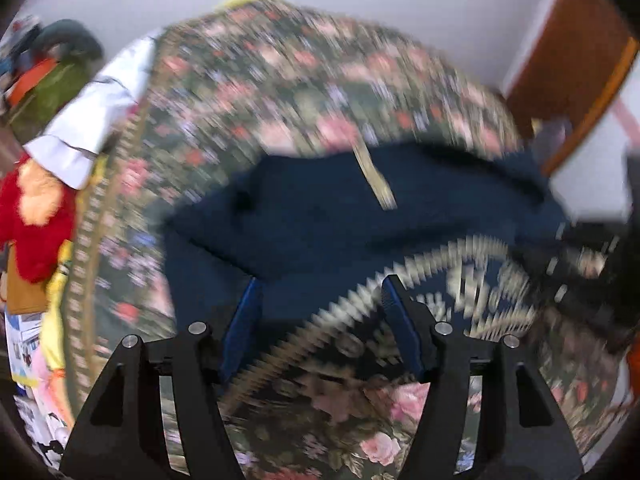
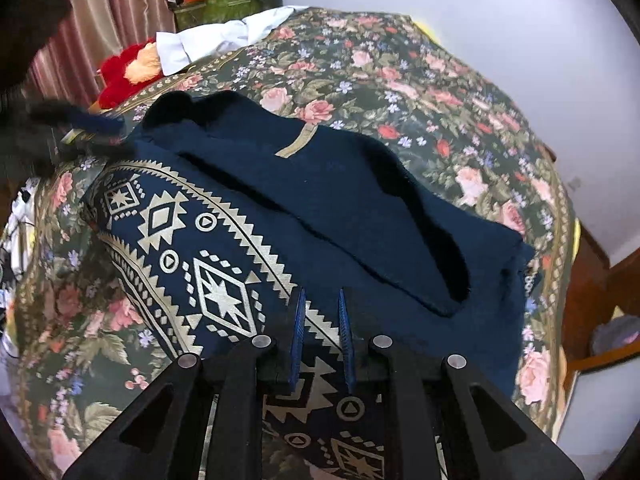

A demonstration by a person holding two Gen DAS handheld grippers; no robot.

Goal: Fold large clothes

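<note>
A: Your left gripper point(image 1: 320, 300) has its fingers wide and empty; your right gripper point(image 2: 322, 320) is narrowly parted, gripping nothing.

B: And the navy woven garment with cream geometric print point(image 2: 304, 216)?

A: Lying on the floral bedspread point(image 2: 440, 92), folded flap toward twelve o'clock — snag that loose edge and I'd expect it to unfold.

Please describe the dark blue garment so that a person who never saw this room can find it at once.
Look at the bed with the flowered cover. On the middle of it lies the dark blue garment, partly folded. It alone carries pale zigzag and diamond patterns, unlike the white cloth and red plush toy at the far edge.
</note>
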